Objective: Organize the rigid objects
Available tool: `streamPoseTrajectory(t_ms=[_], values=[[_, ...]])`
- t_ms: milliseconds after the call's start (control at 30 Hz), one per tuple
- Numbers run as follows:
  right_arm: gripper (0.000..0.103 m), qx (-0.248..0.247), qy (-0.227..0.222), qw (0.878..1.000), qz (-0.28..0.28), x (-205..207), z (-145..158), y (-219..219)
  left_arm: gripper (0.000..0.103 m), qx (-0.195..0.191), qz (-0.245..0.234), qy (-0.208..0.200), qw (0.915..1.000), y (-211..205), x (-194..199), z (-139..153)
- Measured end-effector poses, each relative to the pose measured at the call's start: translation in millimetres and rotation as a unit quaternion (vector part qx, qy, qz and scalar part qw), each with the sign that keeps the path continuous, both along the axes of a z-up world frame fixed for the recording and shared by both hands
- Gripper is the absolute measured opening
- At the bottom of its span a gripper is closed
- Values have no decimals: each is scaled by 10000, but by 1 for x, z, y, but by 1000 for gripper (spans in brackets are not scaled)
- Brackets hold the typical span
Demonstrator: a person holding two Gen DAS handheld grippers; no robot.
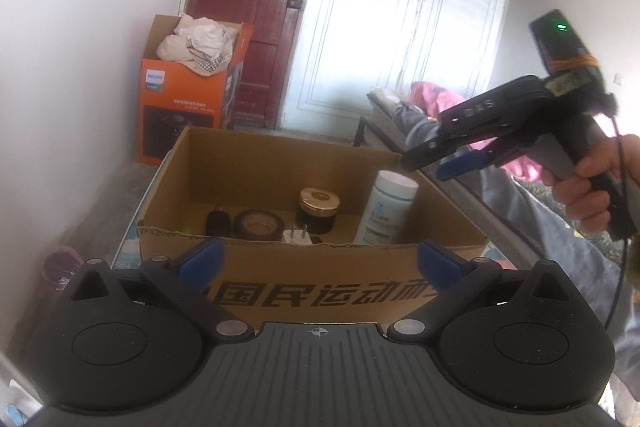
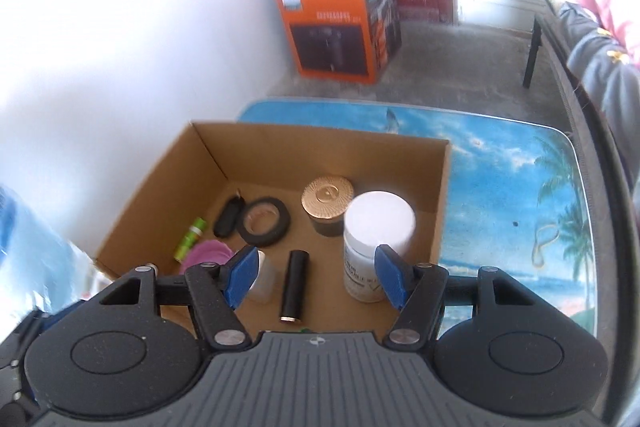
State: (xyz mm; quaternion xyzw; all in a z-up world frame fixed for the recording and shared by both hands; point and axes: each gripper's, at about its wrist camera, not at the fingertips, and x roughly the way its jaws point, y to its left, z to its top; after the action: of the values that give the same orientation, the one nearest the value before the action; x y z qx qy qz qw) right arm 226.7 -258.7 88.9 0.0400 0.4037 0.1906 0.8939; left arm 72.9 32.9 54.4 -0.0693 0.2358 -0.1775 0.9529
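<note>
Beach-print tabletop (image 2: 512, 163) held a cardboard box (image 2: 320, 143) w/ a white bottle (image 2: 378, 227) upright inside near its right wall, right gripper (image 2: 316, 277) above it, jaws apart & empty, left gripper (image 1: 318, 261) wide at box front; best lift clear w/o tipping bottle.

A: Near wall of the brown cardboard box (image 1: 312, 267) is blocking the left wrist view. The white two-pin plug (image 1: 296, 235) shows only its top!

B: From the right wrist, the left blue fingertip (image 2: 242, 275) covers part of that small pale container (image 2: 266, 279); can't tell what it is.

A: Round pink-purple thing (image 2: 208, 254) in the box's near left corner, half hidden, unreadable.

B: White plastic bottle (image 2: 376, 247): label too blurred to read.

A: Blue blurred shape (image 2: 36, 259) on the left, cut off by the picture's edge.
</note>
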Motion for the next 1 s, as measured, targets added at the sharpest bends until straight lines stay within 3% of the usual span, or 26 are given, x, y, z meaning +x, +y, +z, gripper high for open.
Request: streamPoseTrajectory(t_ms=[100,200,233,367,600,700,800,1000], values=[[73,420,-322,9985,-125,-28,3,-12,103,32,79,26,10000,-1,0,4],[92,760,-817,9932,-318,-66,6,-19,103,-34,180,177,9997,2,9,9],[103,827,-1001,9907,-399,-78,5,-19,103,14,271,255,9993,2,13,11],[103,607,-1583,9827,-745,-112,2,-11,103,433,791,398,9951,-1,29,20],[103,-244,-1680,9734,-1536,-121,-8,7,103,871,1430,677,9836,-14,48,28],[103,-699,-1740,9685,-1639,-120,-12,16,103,1046,1406,767,9815,-21,52,30],[103,-669,-1672,9704,-1610,-115,-14,17,103,1334,1141,973,9796,-31,60,30],[103,-385,-1259,9762,-1725,-105,-23,10,103,1322,1131,1207,9773,-36,67,32]])
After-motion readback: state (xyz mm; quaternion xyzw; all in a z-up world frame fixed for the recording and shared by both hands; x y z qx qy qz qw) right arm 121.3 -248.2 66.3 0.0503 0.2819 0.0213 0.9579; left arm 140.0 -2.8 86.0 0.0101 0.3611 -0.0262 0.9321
